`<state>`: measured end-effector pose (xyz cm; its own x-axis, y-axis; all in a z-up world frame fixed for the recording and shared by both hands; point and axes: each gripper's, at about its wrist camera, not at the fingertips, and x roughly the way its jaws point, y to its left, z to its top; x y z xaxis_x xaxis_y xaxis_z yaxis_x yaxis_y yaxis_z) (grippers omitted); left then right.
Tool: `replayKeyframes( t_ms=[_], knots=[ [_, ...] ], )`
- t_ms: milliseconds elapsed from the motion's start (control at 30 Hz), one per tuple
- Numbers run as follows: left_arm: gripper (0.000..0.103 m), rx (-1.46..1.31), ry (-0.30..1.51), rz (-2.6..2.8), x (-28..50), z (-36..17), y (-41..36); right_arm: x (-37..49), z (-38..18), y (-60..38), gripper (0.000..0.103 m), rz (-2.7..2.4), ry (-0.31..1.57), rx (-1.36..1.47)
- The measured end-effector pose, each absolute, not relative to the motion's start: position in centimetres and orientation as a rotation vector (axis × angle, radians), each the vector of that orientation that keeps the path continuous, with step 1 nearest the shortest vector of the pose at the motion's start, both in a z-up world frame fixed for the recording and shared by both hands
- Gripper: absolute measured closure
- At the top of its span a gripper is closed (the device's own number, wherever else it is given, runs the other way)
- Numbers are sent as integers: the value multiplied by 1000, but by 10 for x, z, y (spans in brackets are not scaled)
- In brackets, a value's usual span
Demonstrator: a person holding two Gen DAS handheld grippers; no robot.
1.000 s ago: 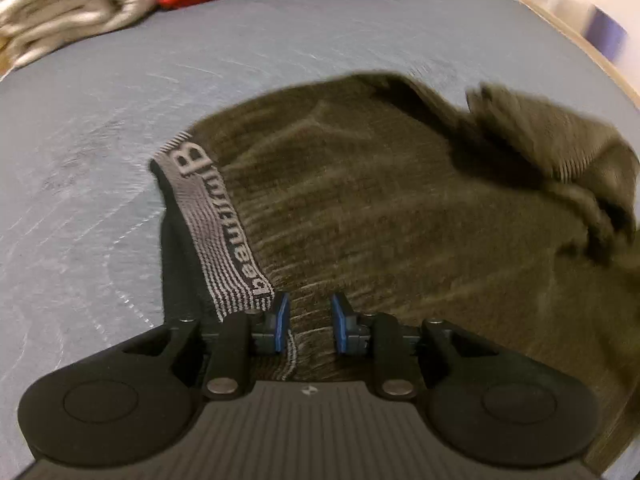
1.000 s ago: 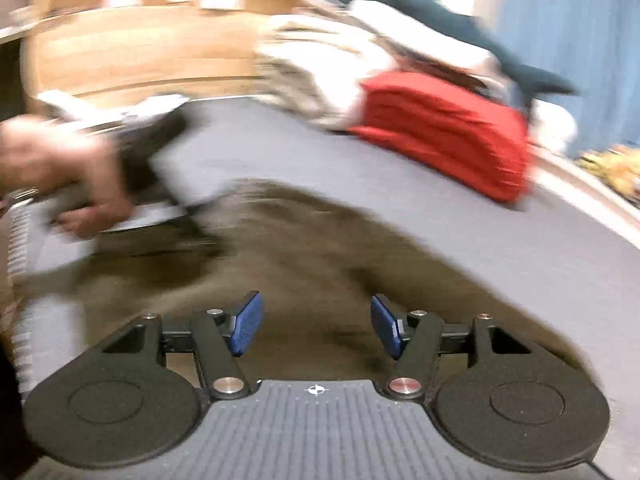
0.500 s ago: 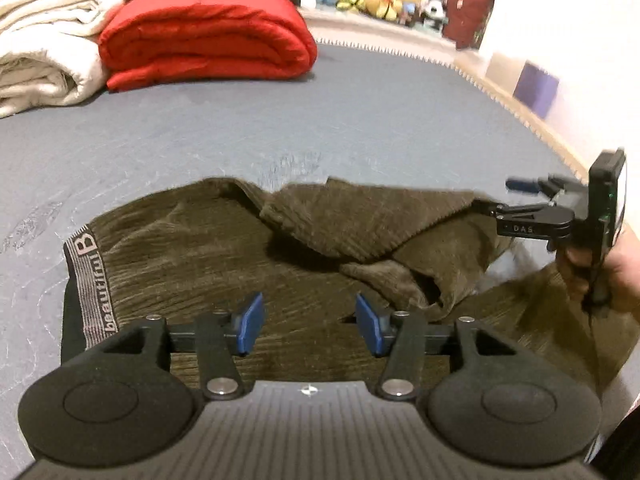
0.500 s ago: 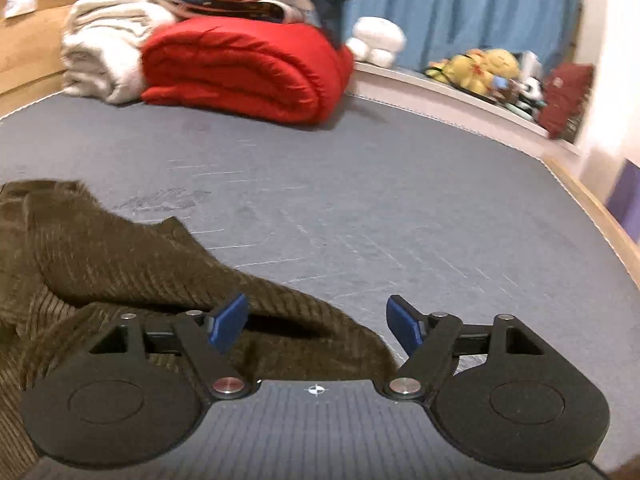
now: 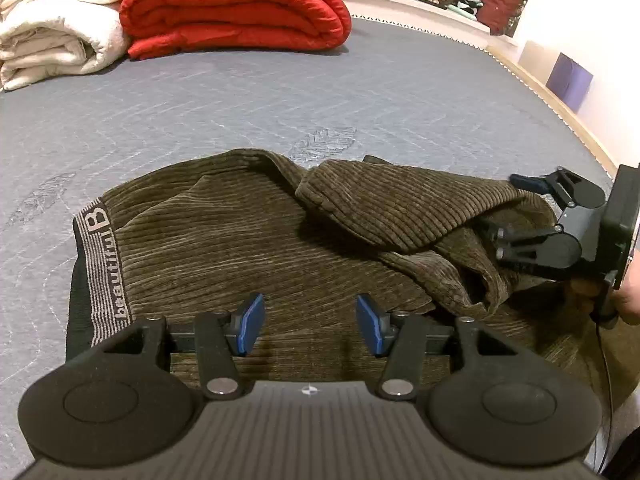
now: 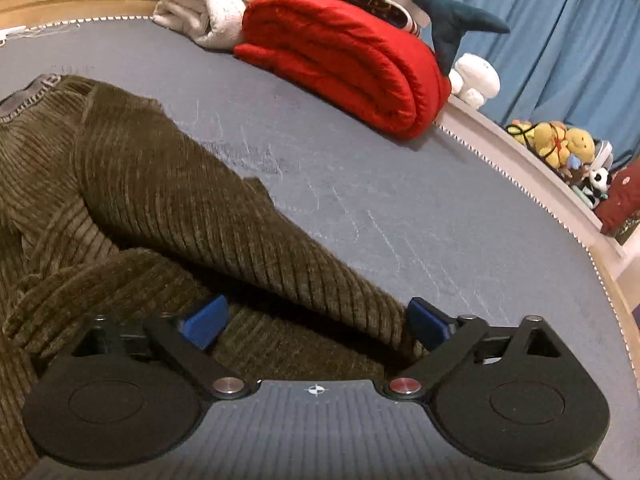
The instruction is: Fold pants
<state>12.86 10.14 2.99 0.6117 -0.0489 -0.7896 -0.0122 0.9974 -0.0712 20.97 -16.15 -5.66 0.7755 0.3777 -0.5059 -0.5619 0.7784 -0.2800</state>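
Pants [image 5: 248, 240] half-folded on bed [image 5: 280, 100]
Left gripper [image 5: 310, 324] gapes empty above waistband; right gripper [image 6: 316, 322], wide, straddles unpinched leg fold. Next: pinch, flatten.

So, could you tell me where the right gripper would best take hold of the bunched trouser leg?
Probably at the leg's free end, which lies between the right gripper's open pads. Come in low from the pants' right, along the mattress: there the corduroy humps into a raised ridge, so one finger could slide underneath.
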Motion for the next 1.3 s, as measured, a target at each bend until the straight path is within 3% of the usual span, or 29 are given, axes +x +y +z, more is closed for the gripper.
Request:
replayKeyframes(
  t_ms=[33,133,233,300,567,733,933,1067,1200,1267,1300],
  knots=[
    [47,-70,911,-19,128,30,102,205,-54,-161,39,525,422,-443],
    [47,-65,905,-8,127,26,103,198,-49,-157,75,529,378,-475],
    [46,-55,938,29,134,13,108,190,-41,-156,89,543,336,-483],
    [47,-56,942,48,138,9,114,185,-34,-159,92,540,309,-479],
    [47,-98,954,109,146,4,140,187,3,-192,94,398,327,-333],
    [46,-96,949,101,145,6,141,204,23,-256,94,150,452,-22],
    [46,-85,956,99,147,3,138,220,-19,-333,94,-97,754,492],
    [47,-87,950,95,148,5,137,224,-31,-340,93,-95,786,544],
    [46,-81,947,93,149,5,135,226,-34,-344,87,-77,777,560],
    [46,-79,951,93,149,4,134,229,-36,-349,79,-69,781,580],
    [46,-80,951,90,149,5,134,230,-37,-351,68,-70,778,587]
  ],
)
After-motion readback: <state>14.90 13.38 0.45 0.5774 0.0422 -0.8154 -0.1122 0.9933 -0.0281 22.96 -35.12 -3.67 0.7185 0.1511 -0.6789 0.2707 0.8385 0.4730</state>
